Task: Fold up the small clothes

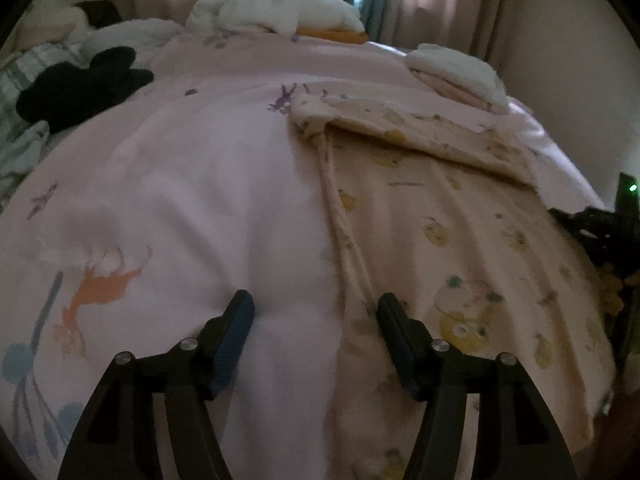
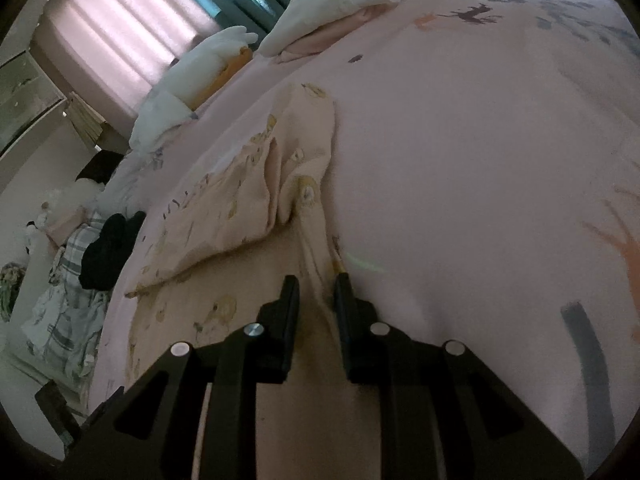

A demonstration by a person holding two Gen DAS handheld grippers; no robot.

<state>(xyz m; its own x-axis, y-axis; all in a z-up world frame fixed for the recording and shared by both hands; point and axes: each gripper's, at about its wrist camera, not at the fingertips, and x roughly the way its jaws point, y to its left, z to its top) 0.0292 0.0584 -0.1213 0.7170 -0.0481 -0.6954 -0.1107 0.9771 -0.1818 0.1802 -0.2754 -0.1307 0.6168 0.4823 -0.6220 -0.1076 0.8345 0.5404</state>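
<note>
A cream baby garment with yellow prints [image 1: 432, 208] lies spread on the pink bedspread [image 1: 200, 184], its far end folded over. My left gripper [image 1: 316, 304] is open and empty, low over the garment's left edge, one finger on the bedspread side, the other over the cloth. In the right wrist view the same garment [image 2: 240, 200] lies to the left with a fold bunched up. My right gripper [image 2: 318, 284] is narrowly closed on a ridge of the garment's right edge [image 2: 320, 252].
Folded white and pink clothes [image 1: 456, 72] sit at the far right of the bed. A white pile on something orange [image 1: 280, 12] lies at the far end. A black garment [image 1: 80, 88] and plaid cloth lie at the left. Curtains hang behind.
</note>
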